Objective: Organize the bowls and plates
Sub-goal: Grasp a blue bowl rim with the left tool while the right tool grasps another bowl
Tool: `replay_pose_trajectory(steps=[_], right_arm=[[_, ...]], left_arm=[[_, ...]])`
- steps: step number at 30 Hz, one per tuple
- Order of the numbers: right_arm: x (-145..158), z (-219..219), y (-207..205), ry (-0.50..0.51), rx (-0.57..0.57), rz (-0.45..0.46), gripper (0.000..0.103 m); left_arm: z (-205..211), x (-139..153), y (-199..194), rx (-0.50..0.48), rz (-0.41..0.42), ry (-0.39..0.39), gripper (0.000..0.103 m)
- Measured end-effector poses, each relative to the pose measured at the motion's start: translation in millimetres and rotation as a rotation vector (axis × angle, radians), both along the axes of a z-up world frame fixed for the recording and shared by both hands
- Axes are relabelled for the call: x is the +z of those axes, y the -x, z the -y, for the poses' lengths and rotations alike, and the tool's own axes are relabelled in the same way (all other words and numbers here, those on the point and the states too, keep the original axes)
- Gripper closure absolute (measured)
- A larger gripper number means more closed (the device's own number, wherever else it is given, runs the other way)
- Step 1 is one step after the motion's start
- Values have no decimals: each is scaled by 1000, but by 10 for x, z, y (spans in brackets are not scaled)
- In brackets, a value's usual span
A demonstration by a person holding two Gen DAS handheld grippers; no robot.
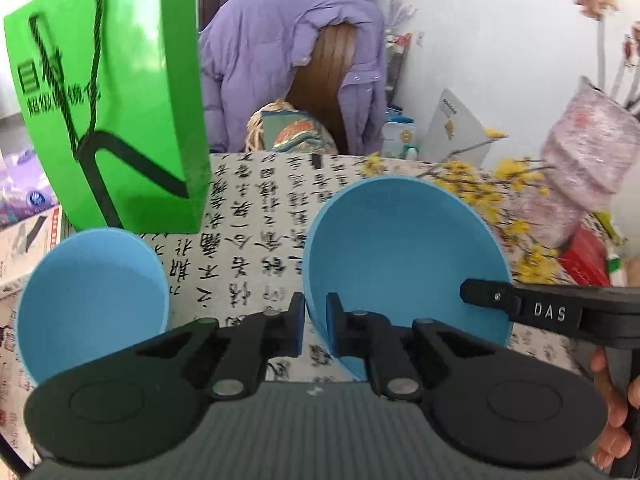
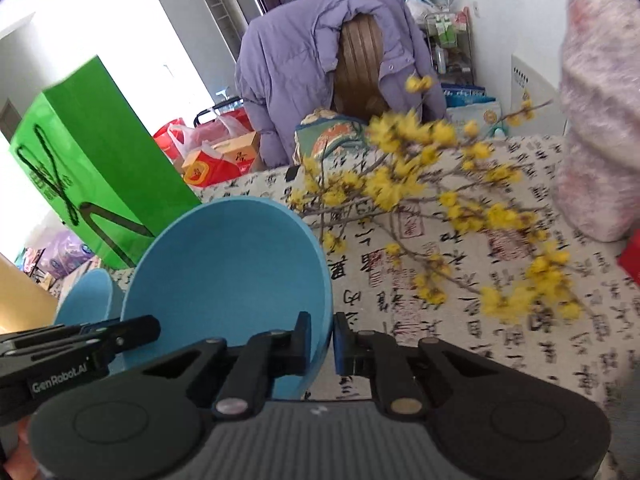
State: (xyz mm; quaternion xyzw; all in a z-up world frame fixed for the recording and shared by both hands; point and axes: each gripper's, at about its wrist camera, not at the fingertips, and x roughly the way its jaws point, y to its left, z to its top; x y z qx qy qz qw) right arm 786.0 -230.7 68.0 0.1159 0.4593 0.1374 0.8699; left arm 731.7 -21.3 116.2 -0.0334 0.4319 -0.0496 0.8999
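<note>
A large blue bowl (image 1: 400, 248) sits tilted on the calligraphy tablecloth (image 1: 240, 240). My left gripper (image 1: 316, 308) is shut on its left rim, one pad inside and one outside. My right gripper (image 1: 476, 292) reaches in from the right, with a hand behind it, and clamps the opposite rim. In the right wrist view the same bowl (image 2: 232, 272) fills the left centre; my right gripper (image 2: 323, 332) is shut on its right rim, and my left gripper (image 2: 148, 328) grips the near left edge. A second, smaller blue bowl (image 1: 92, 300) stands to the left, also seen as a sliver (image 2: 88, 296).
A green paper bag (image 1: 112, 100) stands upright behind the smaller bowl. Yellow flower branches (image 2: 440, 220) lie across the cloth right of the large bowl. A pink wrapped bundle (image 2: 600, 120) and a red box (image 1: 584, 256) stand at the far right. A chair draped with a purple jacket (image 1: 280, 60) is beyond the table.
</note>
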Motion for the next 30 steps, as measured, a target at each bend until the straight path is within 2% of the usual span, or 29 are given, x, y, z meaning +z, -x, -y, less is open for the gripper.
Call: replay_pose_trajectory(steps=[3, 7, 15, 23, 30], right_arm=[[204, 135, 197, 11, 0, 29, 93], [472, 321, 508, 31, 11, 52, 93], [930, 640, 1215, 42, 26, 95, 93], [1223, 840, 1997, 63, 37, 133, 93], [1312, 963, 2658, 73, 41, 159, 92]], left_arm=[[96, 142, 197, -21, -3, 19, 92], [285, 341, 525, -42, 14, 8, 91], [529, 690, 1274, -43, 61, 26, 91], [696, 889, 1993, -47, 91, 57, 91], [764, 906, 2636, -49, 106, 82, 91]])
